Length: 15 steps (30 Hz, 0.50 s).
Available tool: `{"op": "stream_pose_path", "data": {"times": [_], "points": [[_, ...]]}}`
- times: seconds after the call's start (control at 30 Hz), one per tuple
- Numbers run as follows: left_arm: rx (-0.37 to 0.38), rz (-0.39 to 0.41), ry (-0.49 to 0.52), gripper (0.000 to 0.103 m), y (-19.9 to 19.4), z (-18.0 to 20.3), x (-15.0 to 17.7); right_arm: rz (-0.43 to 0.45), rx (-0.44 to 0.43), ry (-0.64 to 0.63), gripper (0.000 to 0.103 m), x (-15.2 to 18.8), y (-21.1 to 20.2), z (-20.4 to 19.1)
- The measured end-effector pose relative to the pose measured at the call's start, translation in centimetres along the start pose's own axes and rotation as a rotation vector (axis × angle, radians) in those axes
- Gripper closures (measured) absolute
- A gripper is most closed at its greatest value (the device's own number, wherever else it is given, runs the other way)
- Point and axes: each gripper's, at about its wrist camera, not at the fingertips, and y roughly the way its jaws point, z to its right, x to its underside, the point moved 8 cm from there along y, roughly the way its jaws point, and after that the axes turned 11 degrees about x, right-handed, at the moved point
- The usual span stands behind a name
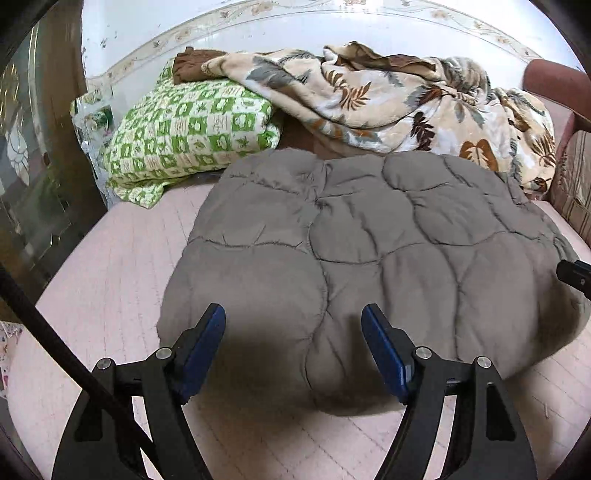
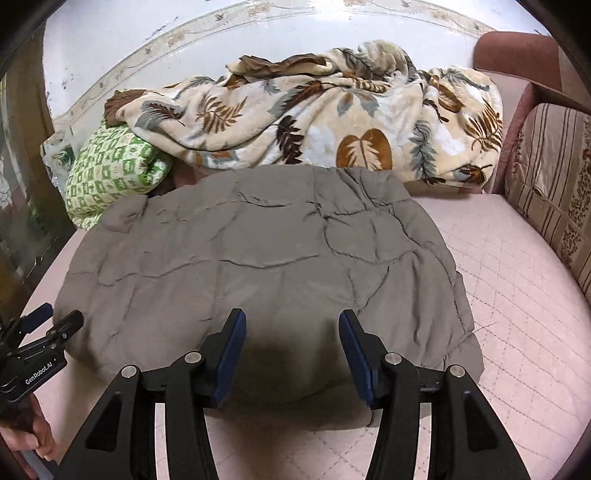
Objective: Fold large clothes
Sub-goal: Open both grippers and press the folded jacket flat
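Grey quilted coat (image 1: 369, 251) lies folded flat on the pink bed (image 1: 110, 280), just ahead of both grippers. Left gripper (image 1: 293, 321) hangs over its near edge, jaws apart and empty. Right gripper (image 2: 291, 326) likewise, jaws apart, holding nothing. Beyond the coat are a leaf-print blanket (image 2: 314, 122) and, to the left, a green checked pillow (image 1: 188, 136).

A leaf-printed fleece blanket (image 2: 317, 125) lies heaped along the white wall (image 2: 110, 33) at the back of a pink quilted mattress (image 2: 517, 295), its left end resting on a green-and-white checked bundle (image 1: 184, 140), with a striped cushion (image 2: 550, 192) at right.
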Motion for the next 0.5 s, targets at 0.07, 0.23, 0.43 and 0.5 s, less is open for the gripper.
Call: {"op": "stream_pose_path", "data": {"times": [0.07,0.23,0.43,0.5], "points": [[0.007,-0.020,-0.022,0.027,1.1,-0.5,0.3,-0.012,0.016,-0.009,0.047,0.1,1.1,0.2],[0.012,-0.027,-0.056,0.027,2.7,-1.1,0.3,-0.065,-0.005,0.002,0.045,0.9,3.3,0.2],[-0.012,-0.032,-0.028,0.026,3.1,-0.8,0.3,-0.108,-0.040,0.042,0.042,1.8,4.6,0.4],[-0.013,-0.033,-0.028,0.026,3.0,-0.7,0.3,-0.110,-0.042,0.039,0.042,2.0,4.8,0.4]]}}
